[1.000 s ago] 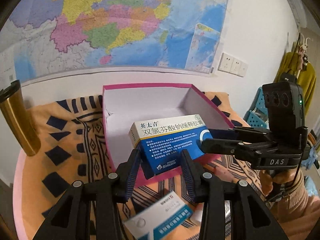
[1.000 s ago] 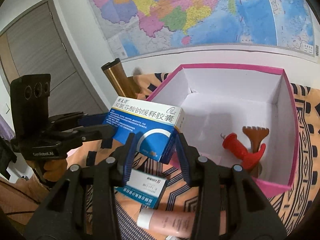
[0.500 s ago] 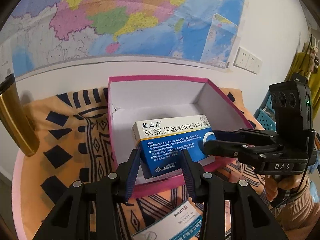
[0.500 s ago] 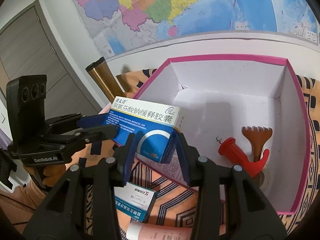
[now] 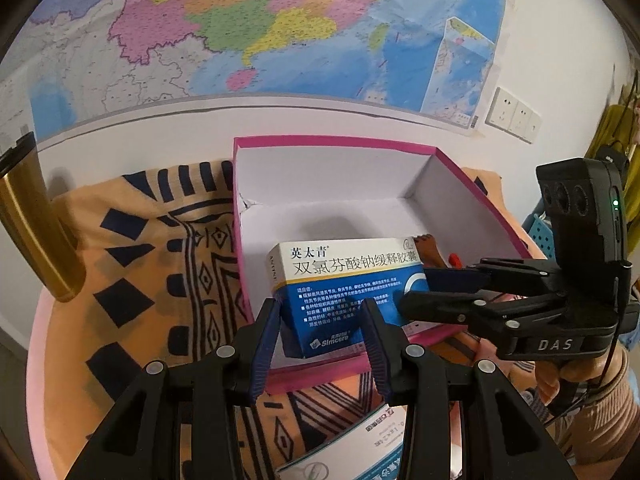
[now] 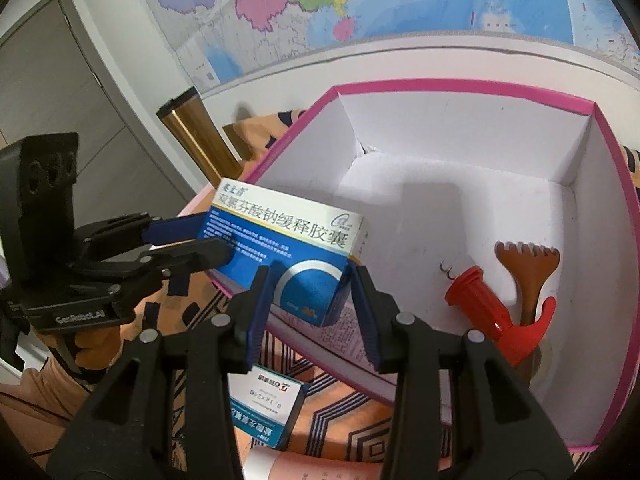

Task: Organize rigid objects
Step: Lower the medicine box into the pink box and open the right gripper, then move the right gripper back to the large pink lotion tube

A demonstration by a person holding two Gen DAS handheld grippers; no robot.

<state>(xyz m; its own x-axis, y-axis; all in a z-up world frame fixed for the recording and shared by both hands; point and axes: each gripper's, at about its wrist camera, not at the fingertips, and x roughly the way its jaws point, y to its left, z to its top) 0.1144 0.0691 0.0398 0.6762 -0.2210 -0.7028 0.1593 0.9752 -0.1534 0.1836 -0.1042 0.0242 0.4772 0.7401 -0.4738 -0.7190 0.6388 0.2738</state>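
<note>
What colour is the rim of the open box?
Pink, clearest in the right wrist view.

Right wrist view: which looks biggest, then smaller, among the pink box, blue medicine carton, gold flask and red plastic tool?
1. Pink-rimmed white cardboard box.
2. Blue-and-white medicine carton, though nearness inflates it.
3. Gold metal flask and red plastic tool: too alike to rank.

Pink round table (image 5: 34, 364), lower left of the left wrist view, covered by an orange cloth (image 5: 136, 280) with dark geometric print. On the cloth: pink box (image 5: 344, 145), centre; gold tumbler (image 5: 32, 236), left edge; small carton (image 6: 266, 410), lower centre of the right wrist view; pinkish tube (image 6: 320, 468) at its bottom edge.
</note>
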